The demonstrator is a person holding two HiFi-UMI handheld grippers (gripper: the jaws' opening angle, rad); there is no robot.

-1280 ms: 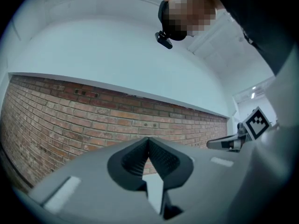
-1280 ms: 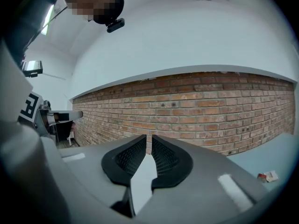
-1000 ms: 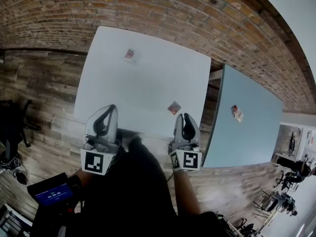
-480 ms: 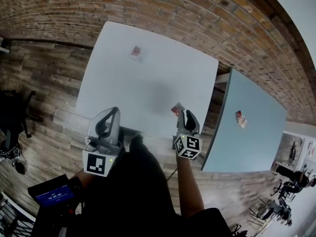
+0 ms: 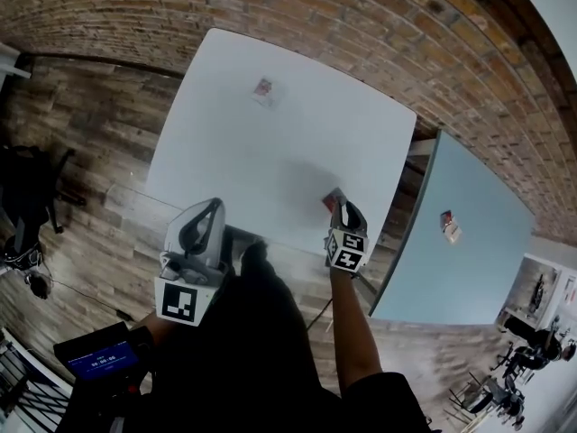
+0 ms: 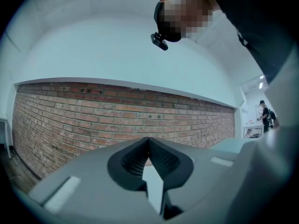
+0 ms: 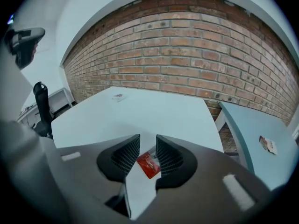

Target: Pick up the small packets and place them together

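- Red, thin and lying flat, the nearest small packet (image 7: pixel 148 165) sits flush on the white tabletop (image 5: pixel 270 152). I judge the jaws could skate over it or catch only a corner.
- It rests close to the near right edge of that tabletop, so a nudge from a jaw tip might slide it off.
- The right hand-held gripper (image 7: pixel 147 148) has just been opening its jaws. They stand partly apart, and the packet shows in the gap between them, just beyond the tips, with neither pad pressing on it.
- That gap looks modest, so a slightly misaimed descent could land a jaw on top of the packet.
- The left hand-held gripper (image 6: pixel 149 143) has its jaws together on nothing, by the near left edge.
- Two other packets lie well apart: one (image 5: pixel 263 87) at the far side, and one (image 5: pixel 448 222) on the blue-grey tabletop (image 5: pixel 469 269) to the right.
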